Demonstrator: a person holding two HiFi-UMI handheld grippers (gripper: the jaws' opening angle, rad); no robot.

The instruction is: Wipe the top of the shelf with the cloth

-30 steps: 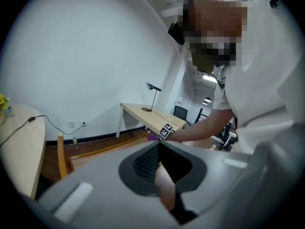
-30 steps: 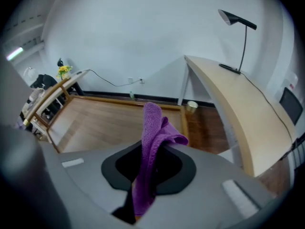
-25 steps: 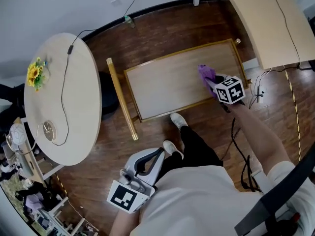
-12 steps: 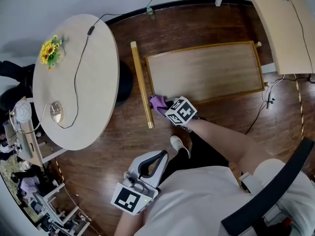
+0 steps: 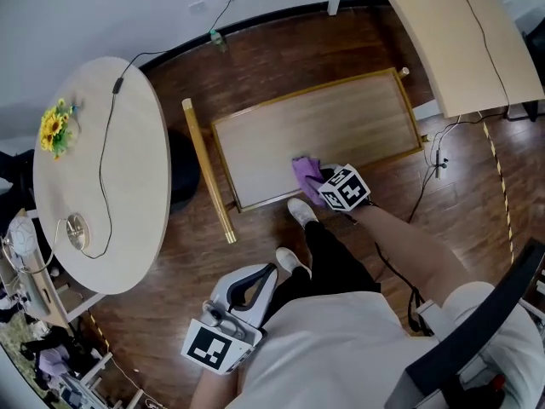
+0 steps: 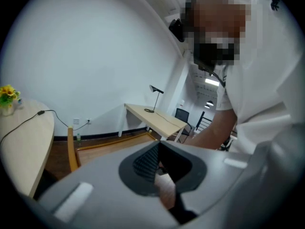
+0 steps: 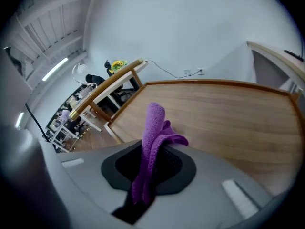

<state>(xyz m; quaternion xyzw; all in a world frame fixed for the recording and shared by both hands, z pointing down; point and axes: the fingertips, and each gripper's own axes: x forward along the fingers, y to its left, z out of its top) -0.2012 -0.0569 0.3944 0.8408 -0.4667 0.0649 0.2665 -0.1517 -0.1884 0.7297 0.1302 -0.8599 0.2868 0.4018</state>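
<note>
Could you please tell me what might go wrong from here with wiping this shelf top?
1. The purple cloth sits close to the raised golden rim at the near edge of the light wooden shelf top; a stroke could snag there or slip off the edge.
2. Only a short bunch of cloth pokes out of the right gripper, so its hard jaws might scrape the wood.

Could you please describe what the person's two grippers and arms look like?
Both the left gripper and the right gripper have pale grey, rounded plastic bodies, with a dark recess around black ribbed pads. The left cube and the right cube bear black-and-white square markers. The person wears a white short-sleeved top, so the forearms are bare.
</note>
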